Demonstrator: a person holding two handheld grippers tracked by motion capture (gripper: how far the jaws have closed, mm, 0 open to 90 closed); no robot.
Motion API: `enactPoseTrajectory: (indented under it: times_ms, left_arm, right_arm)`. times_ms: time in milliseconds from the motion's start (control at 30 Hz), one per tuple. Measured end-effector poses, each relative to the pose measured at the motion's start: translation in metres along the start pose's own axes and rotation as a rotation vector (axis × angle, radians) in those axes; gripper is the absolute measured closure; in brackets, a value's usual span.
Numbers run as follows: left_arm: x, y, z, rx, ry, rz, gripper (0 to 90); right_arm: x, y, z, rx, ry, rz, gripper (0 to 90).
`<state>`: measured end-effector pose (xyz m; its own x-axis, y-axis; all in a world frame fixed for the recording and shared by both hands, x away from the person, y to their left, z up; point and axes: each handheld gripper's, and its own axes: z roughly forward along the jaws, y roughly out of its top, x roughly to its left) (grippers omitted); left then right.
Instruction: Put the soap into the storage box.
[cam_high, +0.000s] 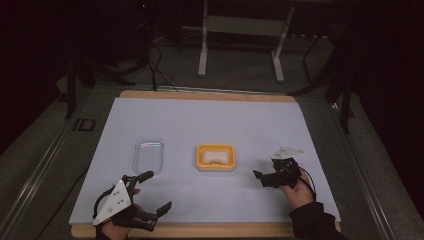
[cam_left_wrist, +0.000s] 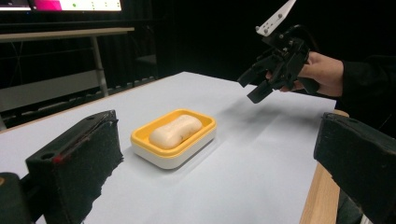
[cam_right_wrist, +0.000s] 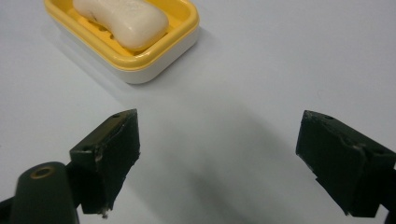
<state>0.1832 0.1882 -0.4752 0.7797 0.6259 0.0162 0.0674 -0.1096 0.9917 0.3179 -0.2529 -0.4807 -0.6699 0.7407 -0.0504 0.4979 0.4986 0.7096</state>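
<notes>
**Both grippers hanging wide by the soap dish**

From above, I am holding my left gripper (cam_high: 152, 192) and right gripper (cam_high: 261, 178) released over the matte pale sheet (cam_high: 210, 120). The rounded yellow soap dish (cam_high: 215, 157) is sitting mid-table, a clear glossy lid (cam_high: 148, 155) lying apart to its left.

In the left gripper view, my blocky black jaws are standing wide; a smooth cream soap bar (cam_left_wrist: 175, 131) is resting in the dish.

In the right gripper view, my rough-padded jaws are gaping, the ribbed dish lying beyond them.
</notes>
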Motion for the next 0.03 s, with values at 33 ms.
enactPoseTrajectory:
  times_ms: [33]
  left_arm:
    - [0.0, 0.0, 0.0, 0.0, 0.0, 0.0, 0.9]
  right_arm:
    - [0.0003, 0.0003, -0.0001, 0.002, 0.001, -0.001, 13.4]
